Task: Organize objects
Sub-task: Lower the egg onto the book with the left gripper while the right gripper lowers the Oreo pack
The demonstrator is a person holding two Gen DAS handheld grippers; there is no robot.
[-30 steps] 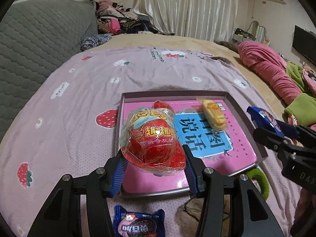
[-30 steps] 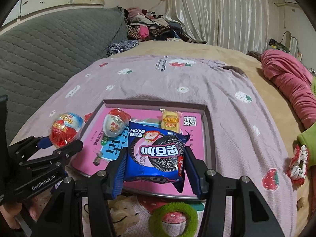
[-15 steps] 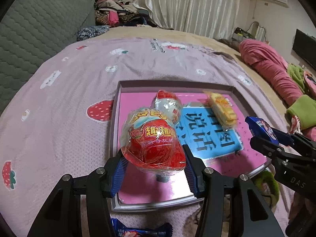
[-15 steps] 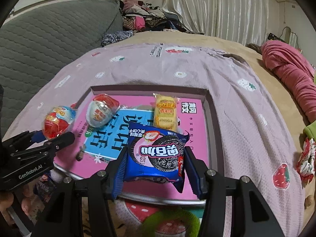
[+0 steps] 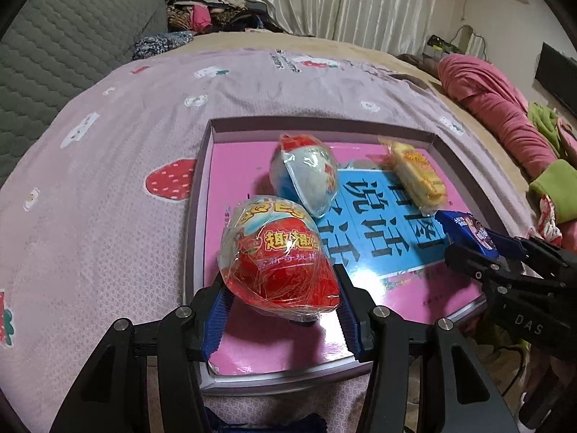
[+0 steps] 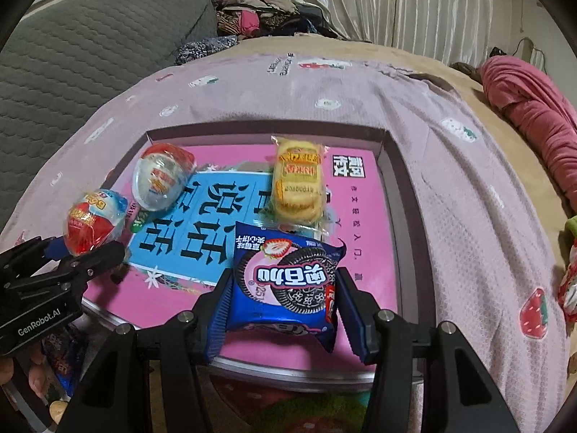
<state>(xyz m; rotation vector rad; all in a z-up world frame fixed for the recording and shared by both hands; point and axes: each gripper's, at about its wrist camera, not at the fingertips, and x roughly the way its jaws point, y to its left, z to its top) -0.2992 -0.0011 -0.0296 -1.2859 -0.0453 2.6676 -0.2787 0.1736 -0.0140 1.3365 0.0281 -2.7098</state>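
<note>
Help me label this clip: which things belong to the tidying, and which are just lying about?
Job: red egg toy in left gripper; blue cookie pack in right gripper; box lid; pale egg toy; yellow biscuit pack.

Lying about: pink blanket; clothes pile.

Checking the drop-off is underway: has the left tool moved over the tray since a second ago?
Yes. The left tool, clamped on the red egg, advanced over the tray, nearer its floor.

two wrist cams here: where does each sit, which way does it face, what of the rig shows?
Left wrist: on the left tongs, angled down at the pink box lid; clamps a red toy egg; right tongs at right edge.
Right wrist: on the right tongs, same downward angle; clamps a blue Oreo pack; left tongs and fingertips at left edge.
Shared: lid, white toy egg, yellow biscuit pack.
</note>
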